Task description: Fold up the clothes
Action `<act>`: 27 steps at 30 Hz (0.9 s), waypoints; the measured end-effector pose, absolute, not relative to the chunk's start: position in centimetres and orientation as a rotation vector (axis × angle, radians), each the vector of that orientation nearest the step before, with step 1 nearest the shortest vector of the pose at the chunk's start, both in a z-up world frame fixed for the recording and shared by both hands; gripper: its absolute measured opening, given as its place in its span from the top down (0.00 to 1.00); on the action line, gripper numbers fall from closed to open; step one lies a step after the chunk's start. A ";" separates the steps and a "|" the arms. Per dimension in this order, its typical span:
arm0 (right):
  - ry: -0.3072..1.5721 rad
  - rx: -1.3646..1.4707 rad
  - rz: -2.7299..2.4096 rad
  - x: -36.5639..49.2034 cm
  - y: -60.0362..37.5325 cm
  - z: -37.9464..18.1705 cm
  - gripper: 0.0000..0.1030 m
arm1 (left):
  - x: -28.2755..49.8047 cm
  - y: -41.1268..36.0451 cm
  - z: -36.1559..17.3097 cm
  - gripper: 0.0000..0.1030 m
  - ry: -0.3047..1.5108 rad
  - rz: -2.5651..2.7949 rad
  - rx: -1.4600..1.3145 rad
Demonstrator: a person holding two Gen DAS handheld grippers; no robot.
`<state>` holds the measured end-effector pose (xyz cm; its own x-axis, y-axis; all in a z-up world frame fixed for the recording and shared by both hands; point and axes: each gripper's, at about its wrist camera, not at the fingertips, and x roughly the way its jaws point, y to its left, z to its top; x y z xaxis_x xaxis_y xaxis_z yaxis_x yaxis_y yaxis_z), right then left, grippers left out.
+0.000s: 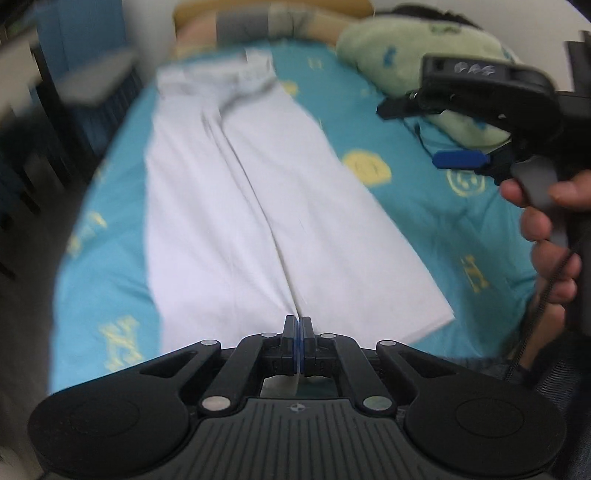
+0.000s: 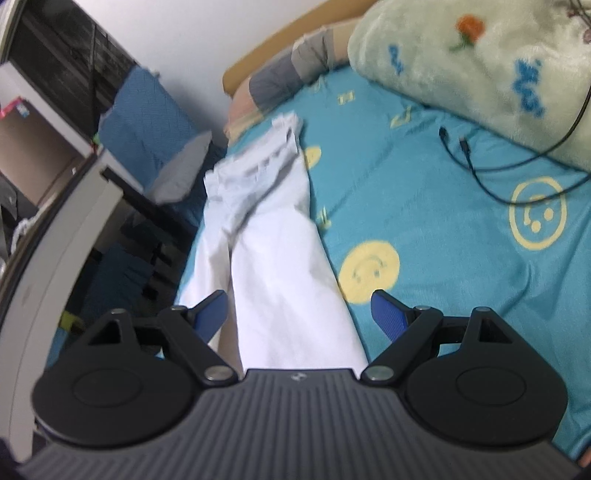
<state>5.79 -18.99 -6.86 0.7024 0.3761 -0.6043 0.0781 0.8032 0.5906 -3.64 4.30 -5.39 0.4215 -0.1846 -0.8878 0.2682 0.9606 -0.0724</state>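
Note:
White trousers (image 1: 258, 206) lie flat along the blue bed, waistband at the far end, both legs side by side. My left gripper (image 1: 299, 325) is shut at the near hem where the two legs meet, with a thin edge of white cloth between its blue pads. My right gripper (image 2: 299, 310) is open, its blue fingertips (image 2: 388, 314) spread wide above the right trouser leg (image 2: 288, 280). In the left wrist view the right gripper (image 1: 443, 129) hovers above the bed at the right, held by a hand.
A teal bedsheet with yellow smiley faces (image 2: 443, 229) covers the bed. A pale green blanket (image 2: 480, 62) lies at the far right. A black cable (image 2: 491, 173) lies on the sheet. A pillow (image 1: 258, 22) sits at the head. Dark furniture (image 2: 55, 74) stands left of the bed.

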 end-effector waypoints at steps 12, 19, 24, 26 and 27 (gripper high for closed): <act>1.055 0.670 0.159 4.8 -18.5 -11.8 0.32 | 1.6 18.3 -7.3 0.27 1.134 0.047 -0.482; 1.119 0.694 0.188 3.1 -17.6 -13.2 0.33 | 3.0 18.4 -10.2 0.30 1.260 0.020 -0.576; 1.199 0.680 0.279 1.4 -15.6 -13.2 0.34 | 2.6 16.9 -9.9 0.76 1.298 -0.104 -0.572; 1.220 0.603 0.276 1.2 -14.7 -12.7 0.57 | 2.6 17.0 -9.4 0.96 1.300 -0.100 -0.581; 1.231 0.566 0.265 1.1 -14.3 -12.4 0.84 | 2.5 17.2 -8.9 0.97 1.275 -0.090 -0.594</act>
